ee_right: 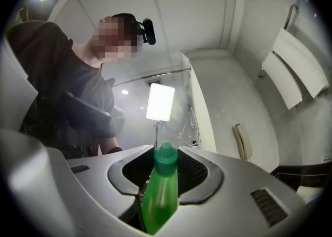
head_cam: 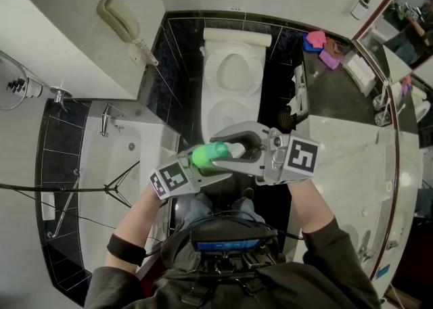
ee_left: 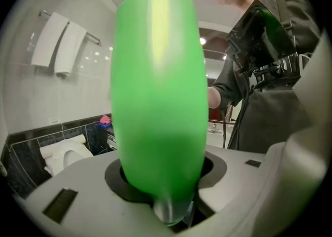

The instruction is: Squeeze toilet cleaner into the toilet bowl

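Both tongs grip the bottle [head_cam: 203, 157], the left tongs [head_cam: 206, 167] on its body and the right tongs [head_cam: 228, 149] by the cap. It lies roughly left-right; the toilet bowl [head_cam: 233, 74] lies farther ahead.

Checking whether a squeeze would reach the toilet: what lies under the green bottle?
Head view: the white toilet lies below and just beyond the green bottle. The left gripper, right gripper and bottle cover its front rim and whatever is directly underneath.
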The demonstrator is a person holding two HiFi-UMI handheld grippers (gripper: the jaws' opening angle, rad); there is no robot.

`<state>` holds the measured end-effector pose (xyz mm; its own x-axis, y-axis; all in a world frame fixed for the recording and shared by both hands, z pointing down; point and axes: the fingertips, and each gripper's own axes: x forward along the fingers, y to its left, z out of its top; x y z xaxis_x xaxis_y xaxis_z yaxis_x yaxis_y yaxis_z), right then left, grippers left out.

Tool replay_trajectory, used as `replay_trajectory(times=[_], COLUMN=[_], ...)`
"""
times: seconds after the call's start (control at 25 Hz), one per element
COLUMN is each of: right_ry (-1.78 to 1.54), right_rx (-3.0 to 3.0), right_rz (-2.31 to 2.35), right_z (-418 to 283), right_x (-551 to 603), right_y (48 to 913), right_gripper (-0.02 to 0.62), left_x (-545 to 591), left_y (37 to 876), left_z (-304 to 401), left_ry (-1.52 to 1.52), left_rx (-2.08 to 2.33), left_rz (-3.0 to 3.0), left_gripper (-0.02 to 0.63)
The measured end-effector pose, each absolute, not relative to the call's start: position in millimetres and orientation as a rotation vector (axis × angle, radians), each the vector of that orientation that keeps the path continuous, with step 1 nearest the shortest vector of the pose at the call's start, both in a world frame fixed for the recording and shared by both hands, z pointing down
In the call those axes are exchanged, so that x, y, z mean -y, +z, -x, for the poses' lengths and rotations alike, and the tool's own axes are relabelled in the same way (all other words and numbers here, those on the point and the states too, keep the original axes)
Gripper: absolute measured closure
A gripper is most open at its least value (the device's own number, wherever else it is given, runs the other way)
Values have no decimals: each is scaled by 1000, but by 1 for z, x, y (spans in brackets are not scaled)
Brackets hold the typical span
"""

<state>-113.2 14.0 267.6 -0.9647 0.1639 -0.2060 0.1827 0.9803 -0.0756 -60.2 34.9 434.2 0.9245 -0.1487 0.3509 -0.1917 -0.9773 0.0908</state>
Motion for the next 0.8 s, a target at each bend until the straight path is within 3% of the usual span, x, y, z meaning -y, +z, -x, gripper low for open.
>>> replay_trajectory(times=[0.2,0.32,0.52,0.8], right_ry=[-239,-322,-380,-720], right_rx=[-2901,-2887,-2850,-2852], right_rz=[-193,-139,39,290], right_z=[112,113,110,115], right_x=[-7,0,23,40], right_y=[268,267,266,282], right_gripper=[427,304,282,272], left_x=[-28,-22,2,51], left_y=[434,435,439,447], left_z=[61,62,72,98], left_ry=[534,540,559,616], left_rx=[320,380,620,1177], left_rz=[-2971,-2978,-2983,-2920], left_gripper=[407,407,407,407])
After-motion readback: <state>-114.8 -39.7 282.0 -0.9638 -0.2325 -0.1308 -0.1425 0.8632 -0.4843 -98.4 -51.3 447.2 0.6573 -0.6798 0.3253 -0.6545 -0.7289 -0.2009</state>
